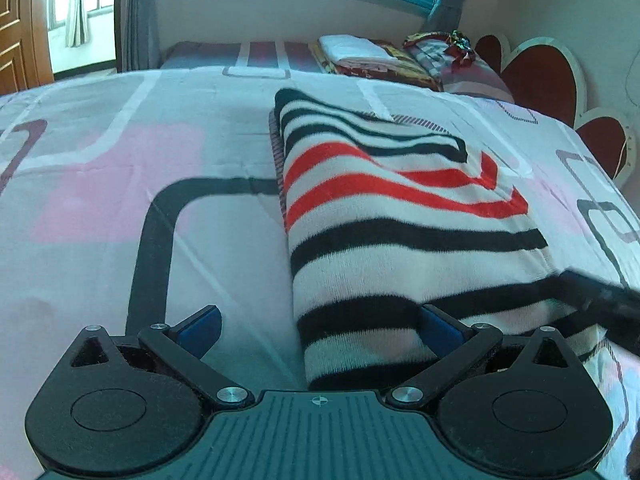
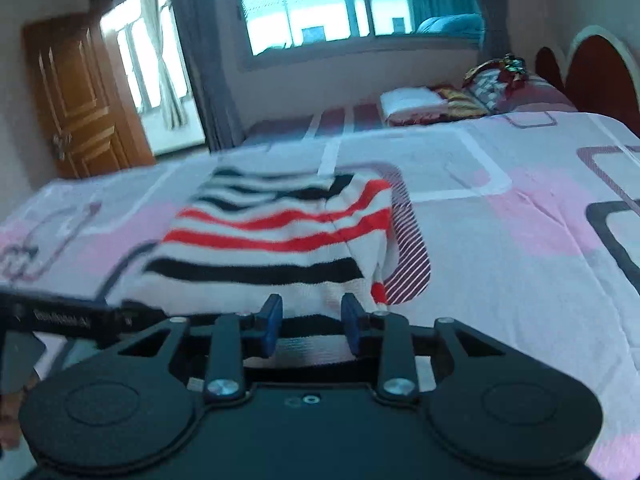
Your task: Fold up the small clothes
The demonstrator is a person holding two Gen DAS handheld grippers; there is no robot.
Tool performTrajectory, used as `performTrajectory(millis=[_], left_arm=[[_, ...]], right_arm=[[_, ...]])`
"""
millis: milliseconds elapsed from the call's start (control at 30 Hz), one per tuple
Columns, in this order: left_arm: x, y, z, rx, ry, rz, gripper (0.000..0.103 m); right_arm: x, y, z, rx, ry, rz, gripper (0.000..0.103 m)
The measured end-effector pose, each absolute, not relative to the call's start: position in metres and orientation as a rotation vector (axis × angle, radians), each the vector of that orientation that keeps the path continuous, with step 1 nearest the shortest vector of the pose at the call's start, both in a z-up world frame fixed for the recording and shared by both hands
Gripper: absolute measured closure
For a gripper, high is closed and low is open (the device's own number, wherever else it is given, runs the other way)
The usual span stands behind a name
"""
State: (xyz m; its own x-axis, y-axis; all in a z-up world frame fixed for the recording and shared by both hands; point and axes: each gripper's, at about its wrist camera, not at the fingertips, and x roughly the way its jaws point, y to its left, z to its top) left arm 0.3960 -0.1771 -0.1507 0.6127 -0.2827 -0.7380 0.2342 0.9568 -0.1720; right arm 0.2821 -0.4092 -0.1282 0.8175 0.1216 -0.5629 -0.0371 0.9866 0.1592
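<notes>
Left gripper (image 1: 320, 330) spread over striped garment (image 1: 400, 216), patterned bedsheet (image 1: 120, 184), window (image 2: 312, 4)

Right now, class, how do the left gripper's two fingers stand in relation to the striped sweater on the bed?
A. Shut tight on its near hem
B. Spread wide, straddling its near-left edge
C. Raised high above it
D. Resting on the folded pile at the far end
B: the left gripper is open wide, one blue pad over the bedsheet, the other over the striped sweater.

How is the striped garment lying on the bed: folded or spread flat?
Folded: the striped garment shows a rounded doubled edge and layered stripes meeting at an angle on the bed.
</notes>
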Motion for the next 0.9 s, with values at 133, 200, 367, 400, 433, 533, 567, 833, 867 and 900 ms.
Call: performTrajectory(millis=[133,200,367,400,433,533,567,833,867,900], left_arm=[[0.395,-0.175,-0.157,-0.083,0.876,-0.298,0.0],[0.394,-0.176,-0.155,-0.074,0.88,-0.296,0.0],[0.39,-0.181,-0.147,-0.036,0.873,-0.281,0.0],[0.389,-0.182,-0.145,-0.029,0.872,-0.281,0.0],[0.389,-0.182,-0.143,-0.024,0.869,-0.282,0.0],[0.388,-0.183,-0.138,-0.008,0.859,-0.274,0.0],[0.388,-0.183,-0.135,-0.007,0.859,-0.271,0.0],[0.396,-0.179,-0.125,-0.028,0.854,-0.252,0.0],[0.399,-0.178,-0.125,-0.031,0.853,-0.246,0.0],[0.401,-0.177,-0.125,-0.036,0.854,-0.243,0.0]], right_arm=[[0.275,-0.406,-0.143,0.118,0.632,0.084,0.069],[0.274,-0.406,-0.145,0.111,0.654,0.088,0.069],[0.271,-0.406,-0.143,0.124,0.682,0.086,0.069],[0.271,-0.406,-0.14,0.135,0.685,0.087,0.066],[0.272,-0.407,-0.138,0.149,0.684,0.09,0.06],[0.273,-0.411,-0.128,0.197,0.673,0.101,0.049],[0.274,-0.411,-0.125,0.198,0.669,0.1,0.048],[0.285,-0.416,-0.116,0.201,0.668,0.085,0.03],[0.287,-0.418,-0.116,0.215,0.67,0.084,0.029],[0.29,-0.421,-0.115,0.232,0.674,0.083,0.028]])
